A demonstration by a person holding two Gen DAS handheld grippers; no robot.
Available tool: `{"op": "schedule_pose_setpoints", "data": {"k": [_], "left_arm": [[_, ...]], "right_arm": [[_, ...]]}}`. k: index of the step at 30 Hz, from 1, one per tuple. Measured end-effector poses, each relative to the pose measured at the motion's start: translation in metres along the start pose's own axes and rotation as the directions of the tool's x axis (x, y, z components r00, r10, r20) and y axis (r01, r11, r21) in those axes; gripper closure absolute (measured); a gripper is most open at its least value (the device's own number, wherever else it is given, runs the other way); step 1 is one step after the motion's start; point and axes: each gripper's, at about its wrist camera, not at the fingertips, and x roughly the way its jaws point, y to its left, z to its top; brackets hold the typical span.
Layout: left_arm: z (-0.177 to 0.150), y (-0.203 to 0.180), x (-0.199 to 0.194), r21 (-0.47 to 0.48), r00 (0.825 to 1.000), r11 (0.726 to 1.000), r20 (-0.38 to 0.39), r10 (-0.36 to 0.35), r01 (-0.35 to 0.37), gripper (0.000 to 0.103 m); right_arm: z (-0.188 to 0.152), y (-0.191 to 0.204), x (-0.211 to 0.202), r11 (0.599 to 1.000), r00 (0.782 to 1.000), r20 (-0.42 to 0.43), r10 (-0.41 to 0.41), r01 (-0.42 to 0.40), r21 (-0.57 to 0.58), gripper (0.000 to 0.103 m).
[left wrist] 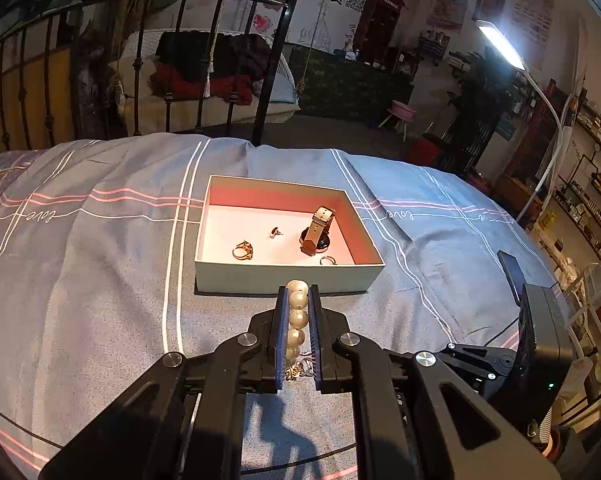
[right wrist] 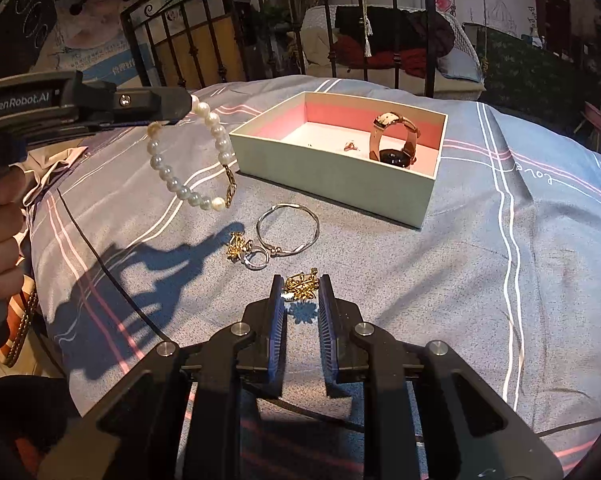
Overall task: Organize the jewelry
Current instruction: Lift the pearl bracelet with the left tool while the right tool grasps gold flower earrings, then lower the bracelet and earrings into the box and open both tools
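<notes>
Left claw point(left wrist: 298, 292): we saw it clamped on a round, glossy pearl bracelet point(right wrist: 188, 152).
Right claw point(right wrist: 300, 286): we found it narrow around a spiky gold trinket point(right wrist: 300, 285), its grip unclear.
Box point(left wrist: 284, 276): rectangular card, pink inside.

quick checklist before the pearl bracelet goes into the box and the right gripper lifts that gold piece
1. left gripper shut on pearl bracelet: ok
2. bracelet hangs clear of the bedspread: ok
3. box open, bare floor between gold ring and watch: ok
4. gold piece between the right gripper fingers: ok
5. right pads pressing on it: cannot tell
6. silver bangle clear of the right gripper: ok
</notes>
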Motion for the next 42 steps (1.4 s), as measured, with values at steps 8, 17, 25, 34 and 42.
{"op": "schedule_pose_setpoints", "data": {"k": [8, 17, 25, 34, 42], "left_arm": [[0.024, -0.006, 0.010, 0.030, 1.000, 1.000, 0.024, 0.001, -0.002, 0.094], [0.077, -0.003, 0.044, 0.034, 0.998, 0.998, 0.049, 0.046, -0.048, 0.094], [0.092, 0.007, 0.093, 0.002, 0.996, 0.996, -0.023, 0.086, -0.086, 0.094], [0.083, 0.017, 0.123, 0.000, 0.988, 0.993, -0.104, 0.115, -0.116, 0.094], [0.075, 0.020, 0.134, 0.012, 0.980, 0.990, -0.141, 0.142, -0.141, 0.094]], "right_arm": [[0.041, -0.003, -0.012, 1.000, 0.995, 0.094, -0.016, 0.017, -0.010, 0.085], [0.107, -0.033, 0.006, 0.996, 0.986, 0.149, -0.077, 0.069, 0.057, 0.084], [0.128, -0.046, 0.045, 0.992, 0.989, 0.092, -0.114, 0.108, 0.072, 0.084], [0.118, -0.058, 0.073, 0.989, 0.993, 0.021, -0.118, 0.116, 0.088, 0.084], [0.111, -0.056, 0.085, 0.990, 0.993, -0.020, -0.118, 0.119, 0.077, 0.084]]}}
